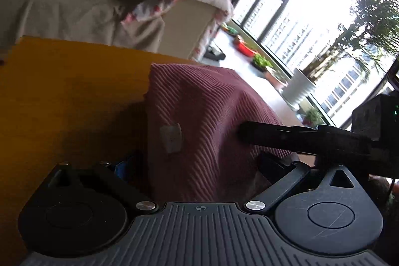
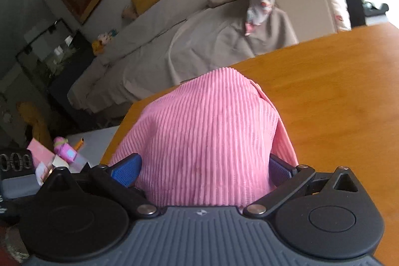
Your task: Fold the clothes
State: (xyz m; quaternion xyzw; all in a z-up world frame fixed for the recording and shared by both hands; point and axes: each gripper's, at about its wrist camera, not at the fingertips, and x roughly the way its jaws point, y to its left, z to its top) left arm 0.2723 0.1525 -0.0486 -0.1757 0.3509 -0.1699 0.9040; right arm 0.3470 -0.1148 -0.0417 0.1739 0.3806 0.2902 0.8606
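Clearly both tools hold the pink ribbed garment (image 2: 207, 141) above the orange tabletop (image 2: 336, 96): left tool (image 1: 199, 166) and right tool (image 2: 202, 171) each pinch cloth.

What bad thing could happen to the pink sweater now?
1. The pink ribbed sweater bunches between the right gripper fingers, and likewise at the left gripper; if either grip loosens, the fold could fall apart.
2. In the left wrist view the cloth drapes past the edge of the wooden table, so it might slide off.
3. The right gripper reaches in close to the left one, so they might bump.
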